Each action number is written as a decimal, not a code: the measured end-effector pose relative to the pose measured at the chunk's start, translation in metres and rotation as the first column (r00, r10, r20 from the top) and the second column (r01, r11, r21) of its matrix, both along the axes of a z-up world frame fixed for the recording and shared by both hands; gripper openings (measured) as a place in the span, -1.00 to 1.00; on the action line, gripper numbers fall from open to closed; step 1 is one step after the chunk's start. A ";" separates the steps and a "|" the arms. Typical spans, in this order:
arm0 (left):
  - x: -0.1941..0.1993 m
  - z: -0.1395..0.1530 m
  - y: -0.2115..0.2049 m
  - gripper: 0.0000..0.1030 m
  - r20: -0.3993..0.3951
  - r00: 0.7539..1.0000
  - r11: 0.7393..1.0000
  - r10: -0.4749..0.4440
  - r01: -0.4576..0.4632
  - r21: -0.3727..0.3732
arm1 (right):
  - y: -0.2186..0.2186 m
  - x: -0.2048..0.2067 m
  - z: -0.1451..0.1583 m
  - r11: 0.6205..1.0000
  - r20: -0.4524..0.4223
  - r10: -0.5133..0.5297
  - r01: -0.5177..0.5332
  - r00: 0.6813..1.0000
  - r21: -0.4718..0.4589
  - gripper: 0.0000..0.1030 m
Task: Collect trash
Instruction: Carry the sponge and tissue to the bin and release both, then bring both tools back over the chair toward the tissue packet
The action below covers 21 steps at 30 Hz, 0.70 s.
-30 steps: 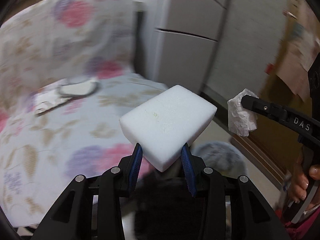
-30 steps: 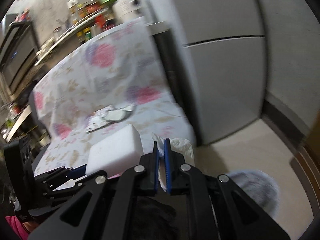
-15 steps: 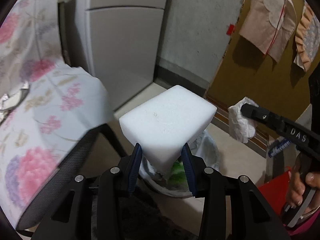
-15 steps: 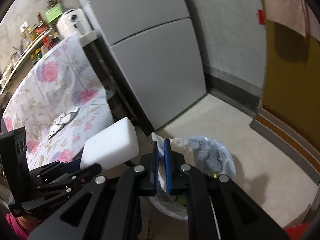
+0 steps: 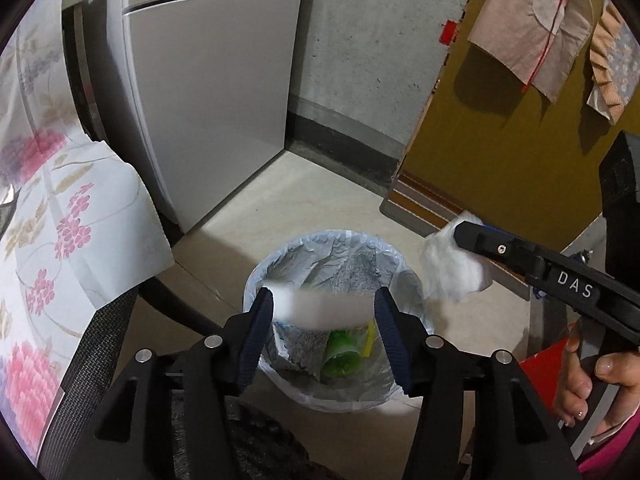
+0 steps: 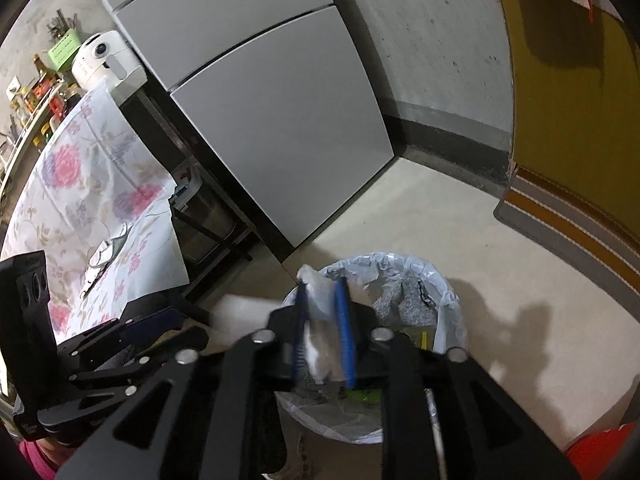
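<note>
- Two pieces of trash are being released over the lined bin (image 5: 326,264).
- Left gripper (image 5: 324,320): jaws opening, white foam block (image 5: 320,304) falling between them, at 6 o'clock.
- Right gripper (image 6: 324,334): jaws opening, crumpled tissue (image 6: 318,344) loose between them.
- Next, clearing both jaws is called for.

Below you a pale floor (image 5: 304,200), a lined bin (image 5: 394,258) standing on it at lower centre, a striped mat (image 6: 568,216) at right, your flowered tablecloth (image 6: 80,184) at left bearing crumpled wrappers (image 6: 106,252)
</note>
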<state>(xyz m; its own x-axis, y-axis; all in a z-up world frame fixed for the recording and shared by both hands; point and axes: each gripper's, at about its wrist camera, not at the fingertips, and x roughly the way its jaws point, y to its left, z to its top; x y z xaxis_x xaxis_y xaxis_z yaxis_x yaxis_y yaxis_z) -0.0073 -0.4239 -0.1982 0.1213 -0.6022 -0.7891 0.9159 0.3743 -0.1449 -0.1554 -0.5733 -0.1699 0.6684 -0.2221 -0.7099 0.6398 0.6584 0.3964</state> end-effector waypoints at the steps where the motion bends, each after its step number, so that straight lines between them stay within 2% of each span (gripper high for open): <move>1: 0.001 0.002 0.003 0.11 0.001 1.000 1.000 0.005 -0.005 -0.005 | 0.000 0.000 0.000 1.000 -0.006 -0.007 0.007 1.000 -0.010 -0.22; 6: 0.010 0.013 0.020 0.12 0.020 0.998 0.998 0.059 -0.058 -0.040 | 0.005 -0.003 0.012 0.998 -0.003 -0.025 0.025 1.000 -0.060 -0.22; 11: 0.020 0.035 0.051 0.12 0.069 0.987 0.987 0.146 -0.140 -0.085 | 0.021 -0.003 0.038 0.989 0.027 -0.021 0.025 0.999 -0.145 -0.22; 16: 0.032 0.052 0.087 0.13 0.090 0.968 0.967 0.232 -0.220 -0.126 | 0.048 0.013 0.058 0.980 0.047 0.057 -0.047 0.997 -0.192 -0.22; 21: 0.045 0.062 0.135 0.14 0.116 0.934 0.936 0.337 -0.320 -0.144 | 0.082 0.039 0.070 0.966 0.057 0.166 -0.151 0.984 -0.211 -0.22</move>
